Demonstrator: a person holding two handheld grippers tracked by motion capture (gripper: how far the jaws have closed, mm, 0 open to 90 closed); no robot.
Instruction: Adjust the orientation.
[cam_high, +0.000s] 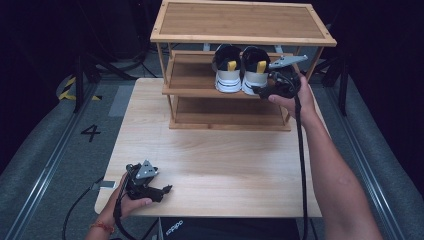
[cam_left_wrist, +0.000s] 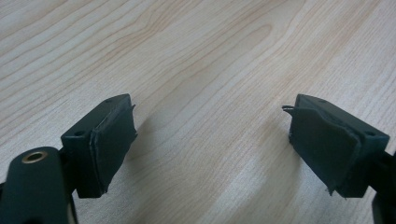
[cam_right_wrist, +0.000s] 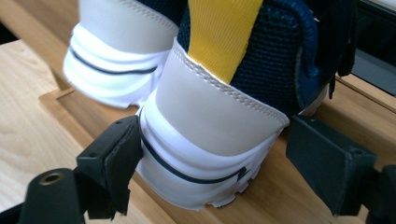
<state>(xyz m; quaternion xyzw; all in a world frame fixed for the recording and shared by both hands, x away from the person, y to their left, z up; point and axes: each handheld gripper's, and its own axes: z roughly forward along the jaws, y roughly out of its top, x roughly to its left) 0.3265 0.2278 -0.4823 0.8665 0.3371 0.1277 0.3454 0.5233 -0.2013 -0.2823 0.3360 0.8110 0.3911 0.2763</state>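
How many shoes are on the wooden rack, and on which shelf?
2. Both stand side by side on the middle shelf of the rack, heels toward the person: the left shoe and the right shoe, whose heel sits between the right gripper's open jaws.

A recording lab is showing here: black curtains are surrounding the desk, floor rails and a painted number lying at lower left.

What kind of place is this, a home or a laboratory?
Probably a lab or recording studio rather than a home. The wooden table stands among black drapes, with metal floor rails and a number 4 marked on the floor. The bamboo shoe rack with sneakers looks like a staged prop.
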